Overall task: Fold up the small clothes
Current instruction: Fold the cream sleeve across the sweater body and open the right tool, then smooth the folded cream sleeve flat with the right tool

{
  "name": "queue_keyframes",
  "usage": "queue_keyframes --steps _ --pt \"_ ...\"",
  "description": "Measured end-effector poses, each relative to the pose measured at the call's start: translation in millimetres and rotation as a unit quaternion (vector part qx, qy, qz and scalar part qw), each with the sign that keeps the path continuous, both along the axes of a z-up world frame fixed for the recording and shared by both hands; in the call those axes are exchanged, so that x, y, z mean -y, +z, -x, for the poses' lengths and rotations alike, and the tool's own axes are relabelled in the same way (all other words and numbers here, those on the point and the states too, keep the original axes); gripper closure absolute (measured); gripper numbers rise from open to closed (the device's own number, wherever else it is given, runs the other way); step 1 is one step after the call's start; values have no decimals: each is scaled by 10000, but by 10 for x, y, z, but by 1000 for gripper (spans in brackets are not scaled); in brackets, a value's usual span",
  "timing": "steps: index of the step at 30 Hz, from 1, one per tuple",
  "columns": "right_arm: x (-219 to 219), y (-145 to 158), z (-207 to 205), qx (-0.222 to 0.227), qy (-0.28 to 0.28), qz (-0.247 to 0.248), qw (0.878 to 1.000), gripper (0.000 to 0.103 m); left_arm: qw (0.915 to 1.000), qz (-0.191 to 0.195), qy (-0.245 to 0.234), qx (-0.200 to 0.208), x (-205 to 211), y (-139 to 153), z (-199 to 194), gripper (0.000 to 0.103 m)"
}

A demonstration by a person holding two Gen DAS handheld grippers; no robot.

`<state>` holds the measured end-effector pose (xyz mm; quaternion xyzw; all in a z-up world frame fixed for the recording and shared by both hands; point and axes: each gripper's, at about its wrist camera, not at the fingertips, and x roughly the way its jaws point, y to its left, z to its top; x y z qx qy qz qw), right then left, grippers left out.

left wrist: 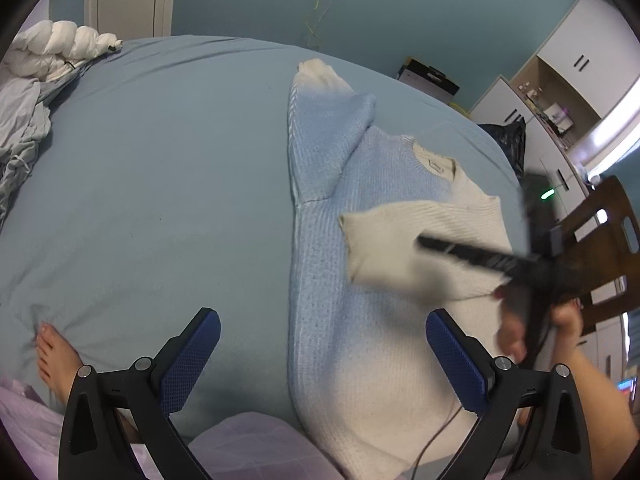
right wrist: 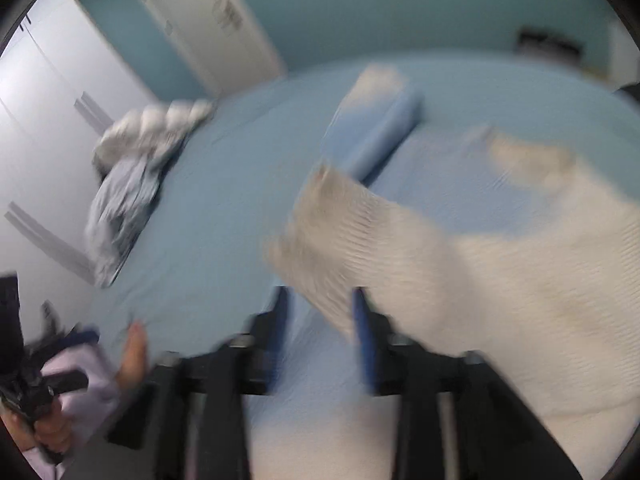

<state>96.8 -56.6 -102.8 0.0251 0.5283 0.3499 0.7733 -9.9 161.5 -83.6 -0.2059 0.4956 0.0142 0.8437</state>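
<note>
A knitted sweater [left wrist: 320, 280], pale blue fading to white, lies flat on the blue bed sheet [left wrist: 160, 180]. One blue sleeve [left wrist: 324, 136] is folded in over the body. The white sleeve [left wrist: 384, 236] crosses the chest. My left gripper [left wrist: 322, 320] hovers open above the sweater's near left edge, nothing between its blue pads. My right gripper [left wrist: 480, 256] shows as a dark blur over the white sleeve. In the right wrist view, itself blurred, the right gripper [right wrist: 320, 304] has its jaws partly apart. The white sleeve's [right wrist: 340, 232] edge runs between them, close to the right finger; I see no pinch.
A white puffy jacket [left wrist: 52, 52] and grey clothes [left wrist: 20, 120] are heaped at the bed's far left. A wooden chair [left wrist: 600, 232] and white cupboards [left wrist: 580, 60] stand to the right. The person's bare foot [left wrist: 52, 352] rests on the sheet; a thin cable [left wrist: 436, 436] crosses the sweater's hem.
</note>
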Motion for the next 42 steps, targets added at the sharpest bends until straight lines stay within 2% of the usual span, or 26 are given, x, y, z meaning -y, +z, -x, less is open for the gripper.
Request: queue_keyframes --steps 2,4,5,8,10,13,14,17,20,22,25,27,29,31,32,33,34,36,39,40,42 --pt "-85 -349 15 -583 -36 162 9982 42 10000 38 5 14 -18 0 -6 0" --pt "112 -425 -45 -660 -266 166 9973 42 10000 45 19 -35 -35 -24 -14 0" --pt "252 -398 -62 -604 -392 226 9972 41 10000 54 28 -57 -38 -34 -13 0" --pt "902 -305 -177 -141 -965 812 9919 38 9999 76 47 -88 -48 -56 -17 0" --pt "1484 -270 -261 317 -1373 1525 9782 28 9999 71 52 -109 -38 -68 -28 0" --pt "2147 -327 -352 641 -1809 2560 9474 27 9999 10 -1 -136 6 -89 -48 0" --pt "2506 -397 -384 587 -2011 2882 9344 27 9999 -17 -20 -146 20 -99 -69 0" --pt "3132 -618 -400 237 -2255 3180 9206 27 9998 -60 -63 -183 59 -124 -94 0" --pt "3360 -863 -450 -42 -2266 3413 9122 27 9997 -77 -62 -243 84 -163 -121 0" --pt "3335 -1008 -502 -35 -2123 3636 9070 27 9995 -100 -69 -286 105 -186 -141 0" --pt "3290 -1166 -654 89 -2096 4036 8905 27 9993 -174 -99 -315 135 -202 -161 0" --pt "3369 -1140 -803 180 -2427 3892 8884 27 9991 -232 -129 -326 153 -208 -163 0" --pt "3654 -972 -906 344 -3226 3595 8749 26 9990 -256 -151 -332 158 -210 -163 0" --pt "3977 -953 -959 9 -3730 2729 8868 26 9990 -238 -163 -346 147 -219 -165 0" --pt "4180 -1041 -987 -324 -3919 2283 8907 26 9990 -222 -164 -358 138 -223 -170 0" --pt "4258 -1134 -1005 -485 -3935 2313 8884 25 9990 -210 -161 -368 129 -226 -171 0" --pt "4288 -1240 -1019 -613 -3827 2416 8896 16 9990 -201 -155 -376 117 -226 -164 0" --pt "4337 -1319 -1005 -773 -3662 2451 8943 7 9992 -172 -131 -349 85 -210 -136 0" --pt "4510 -1255 -1032 -1481 -3239 1946 9139 7 9994 -119 -83 -312 49 -194 -86 0" --pt "4567 -1160 -1053 -1507 -3159 1771 9199 7 9994 -109 -76 -309 34 -196 -81 0" --pt "4654 -853 -1125 -1190 -3317 1620 9217 7 9994 -122 -54 -332 27 -208 -81 0"
